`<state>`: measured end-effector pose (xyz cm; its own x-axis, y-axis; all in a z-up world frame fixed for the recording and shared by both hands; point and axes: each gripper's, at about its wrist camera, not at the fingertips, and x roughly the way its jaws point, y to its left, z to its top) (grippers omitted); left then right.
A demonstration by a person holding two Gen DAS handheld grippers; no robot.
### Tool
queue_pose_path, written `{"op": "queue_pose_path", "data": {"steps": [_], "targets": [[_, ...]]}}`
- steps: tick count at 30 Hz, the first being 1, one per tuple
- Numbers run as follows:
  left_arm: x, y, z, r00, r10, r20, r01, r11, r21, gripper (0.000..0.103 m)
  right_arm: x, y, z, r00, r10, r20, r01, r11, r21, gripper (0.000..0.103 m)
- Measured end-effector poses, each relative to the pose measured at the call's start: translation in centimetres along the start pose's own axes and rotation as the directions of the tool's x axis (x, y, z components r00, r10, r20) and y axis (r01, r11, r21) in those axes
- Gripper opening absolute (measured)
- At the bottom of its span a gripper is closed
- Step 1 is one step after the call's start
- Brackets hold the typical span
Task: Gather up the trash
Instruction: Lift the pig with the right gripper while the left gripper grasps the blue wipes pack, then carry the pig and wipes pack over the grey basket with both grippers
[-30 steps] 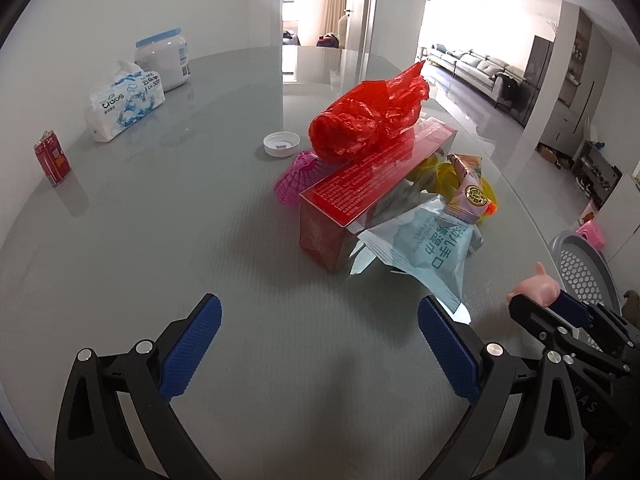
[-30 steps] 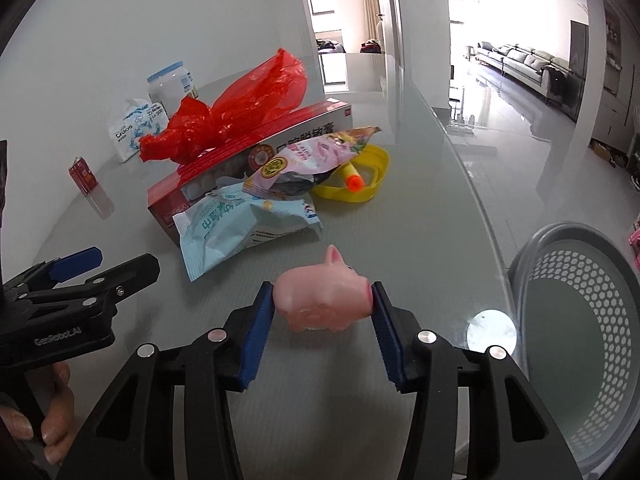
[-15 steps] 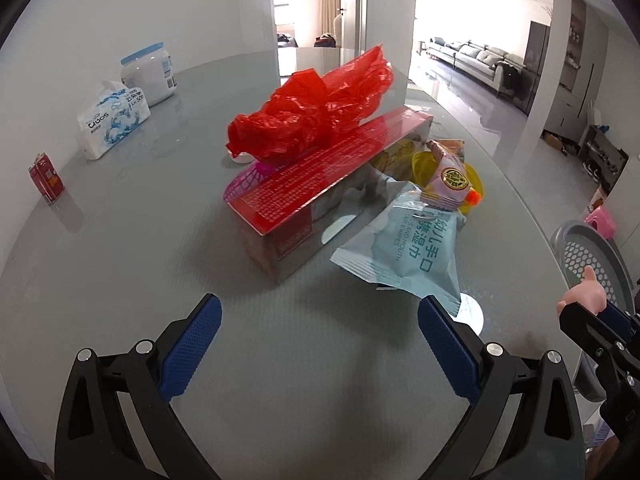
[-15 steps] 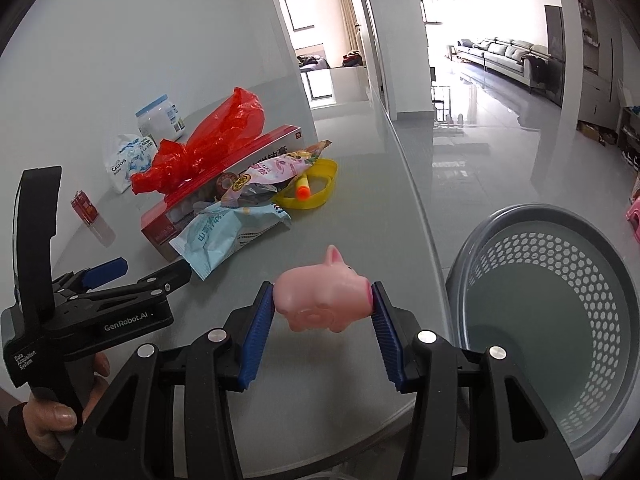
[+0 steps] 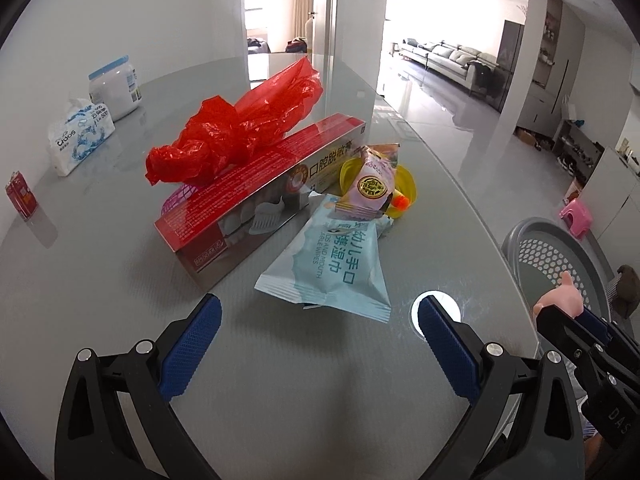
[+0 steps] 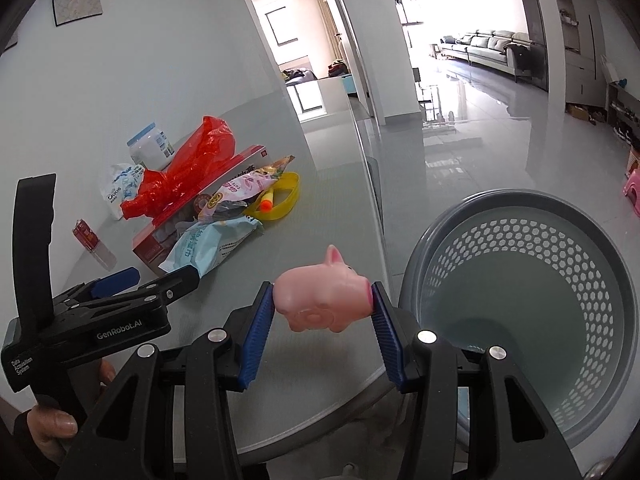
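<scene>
My right gripper (image 6: 322,322) is shut on a pink toy pig (image 6: 320,300) and holds it in the air near the table's edge, just left of a grey perforated basket (image 6: 520,304) on the floor. My left gripper (image 5: 318,344) is open and empty, low over the glass table in front of a trash pile: a light blue wipes packet (image 5: 332,264), a red box (image 5: 256,196), a red plastic bag (image 5: 240,128), a purple snack wrapper (image 5: 372,184) and a yellow ring (image 5: 408,184). The pig's tip (image 5: 560,296) also shows in the left wrist view.
A tissue pack (image 5: 78,136), a white jar (image 5: 114,88) and a small red can (image 5: 20,198) stand at the table's far left by the wall. The basket (image 5: 556,256) sits beyond the table's right edge. A pink stool (image 5: 576,216) is on the floor.
My right gripper has carried the pig up and to the right, from over the table to beside the basket. My left gripper has shifted so the pile now sits straight ahead.
</scene>
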<state>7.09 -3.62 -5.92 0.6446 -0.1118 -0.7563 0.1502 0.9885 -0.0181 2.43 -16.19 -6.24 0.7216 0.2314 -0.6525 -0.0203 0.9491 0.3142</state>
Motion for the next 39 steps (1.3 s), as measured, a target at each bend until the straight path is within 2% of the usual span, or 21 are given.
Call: {"op": "queue_pose_path", "data": {"steps": [3,10,14,16,18,19,23,39], "targets": [[0.9,-0.3,0.9,1.000,0.012,-0.008,-0.012,1.000,0.005,0.097,-0.2,-0.3,-0.1,1.000,0.007,0.004,-0.007,1.000,0.011,0.047],[4.0,-1.3,2.0,0.998,-0.019,-0.065,0.020,1.000,0.007,0.097,-0.7,-0.9,-0.2,1.000,0.022,0.013,-0.022,0.999,0.027,0.047],[4.7,-1.4,2.3,0.998,-0.024,-0.059,0.024,1.000,0.002,0.096,-0.8,-1.2,-0.3,1.000,0.021,0.014,-0.022,0.999,0.032,0.047],[4.8,-1.4,2.4,0.998,-0.024,-0.054,0.024,1.000,0.002,0.092,-0.8,-1.3,-0.4,1.000,0.022,0.012,-0.023,0.999,0.035,0.047],[5.0,-1.5,2.4,0.998,-0.022,-0.061,0.023,1.000,0.009,0.075,-0.8,-1.2,-0.4,1.000,0.024,0.009,-0.024,0.999,0.036,0.047],[5.2,-1.4,2.3,0.997,-0.025,-0.072,0.026,1.000,0.006,0.074,-0.8,-1.1,-0.4,1.000,0.024,0.008,-0.025,0.999,0.034,0.047],[4.4,-0.5,1.9,0.997,-0.063,-0.050,0.061,0.997,-0.038,0.073,-0.9,-0.9,-0.4,1.000,0.023,0.010,-0.023,0.999,0.029,0.047],[-1.9,0.9,-1.0,0.996,-0.090,0.008,0.090,0.995,-0.039,0.072,-1.9,-0.6,-1.1,1.000,0.017,0.019,-0.017,1.000,0.020,0.047]]}}
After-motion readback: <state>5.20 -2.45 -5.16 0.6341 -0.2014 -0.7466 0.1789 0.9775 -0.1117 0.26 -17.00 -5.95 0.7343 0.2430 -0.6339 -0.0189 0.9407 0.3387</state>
